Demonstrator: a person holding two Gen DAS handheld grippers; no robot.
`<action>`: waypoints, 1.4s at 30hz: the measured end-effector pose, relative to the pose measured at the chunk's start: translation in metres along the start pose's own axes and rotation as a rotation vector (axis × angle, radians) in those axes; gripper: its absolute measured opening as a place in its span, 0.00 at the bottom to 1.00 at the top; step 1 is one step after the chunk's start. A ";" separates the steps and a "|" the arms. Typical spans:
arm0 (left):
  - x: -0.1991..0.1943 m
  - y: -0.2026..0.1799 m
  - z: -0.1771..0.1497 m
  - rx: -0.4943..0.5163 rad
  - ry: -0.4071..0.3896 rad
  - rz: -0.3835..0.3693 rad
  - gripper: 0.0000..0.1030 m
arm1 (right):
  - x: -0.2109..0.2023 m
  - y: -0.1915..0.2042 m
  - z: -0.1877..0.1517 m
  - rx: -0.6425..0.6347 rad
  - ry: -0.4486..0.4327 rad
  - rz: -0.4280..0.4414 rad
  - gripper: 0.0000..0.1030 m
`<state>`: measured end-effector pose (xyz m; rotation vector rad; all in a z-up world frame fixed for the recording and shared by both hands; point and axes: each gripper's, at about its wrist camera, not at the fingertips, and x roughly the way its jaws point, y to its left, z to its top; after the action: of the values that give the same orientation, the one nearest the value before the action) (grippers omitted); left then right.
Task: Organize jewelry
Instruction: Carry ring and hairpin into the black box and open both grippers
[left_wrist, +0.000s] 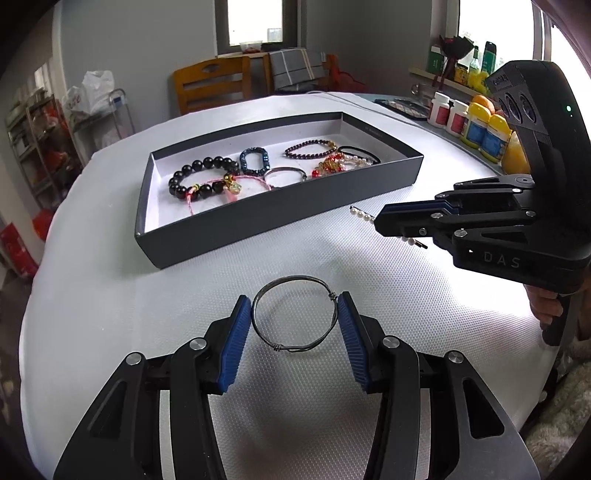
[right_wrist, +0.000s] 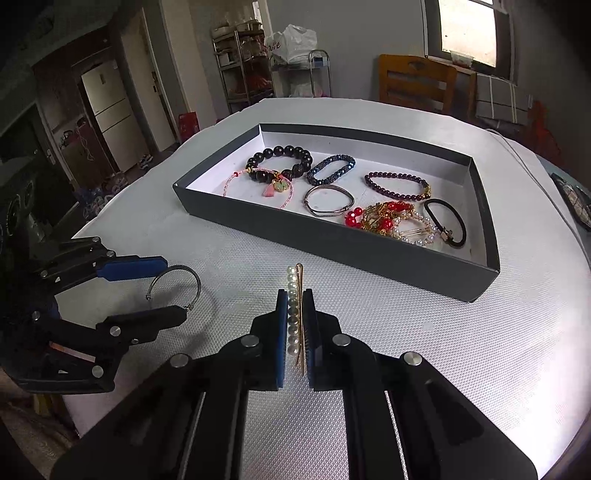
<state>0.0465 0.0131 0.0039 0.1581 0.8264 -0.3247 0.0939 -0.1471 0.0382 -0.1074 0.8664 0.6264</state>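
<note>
A dark grey tray (left_wrist: 280, 225) (right_wrist: 369, 254) with a white floor holds several bracelets and hair ties. My left gripper (left_wrist: 294, 314) (right_wrist: 173, 291) is shut on a thin silver wire bangle (left_wrist: 295, 288) (right_wrist: 173, 271), its blue pads touching both sides of the ring, just above the table in front of the tray. My right gripper (right_wrist: 295, 314) (left_wrist: 376, 221) is shut on a pearl hair pin (right_wrist: 293, 295) (left_wrist: 360, 213), held near the tray's near-right side.
The round table (left_wrist: 406, 295) has a textured white cover. Medicine bottles, fruit and a dark case (left_wrist: 476, 125) stand at the table's far right. Wooden chairs (left_wrist: 210, 83) and a metal shelf rack (right_wrist: 243, 62) stand beyond the table.
</note>
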 end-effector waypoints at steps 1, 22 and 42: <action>-0.002 0.001 0.003 0.002 -0.006 0.002 0.49 | -0.003 -0.001 0.001 0.002 -0.008 0.000 0.08; 0.056 0.003 0.117 -0.011 -0.059 -0.084 0.49 | 0.015 -0.104 0.090 0.186 -0.106 -0.179 0.08; 0.139 0.004 0.146 -0.038 0.121 -0.073 0.50 | 0.087 -0.133 0.112 0.209 0.092 -0.311 0.08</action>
<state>0.2370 -0.0521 -0.0017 0.1135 0.9590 -0.3704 0.2859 -0.1778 0.0266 -0.0797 0.9756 0.2396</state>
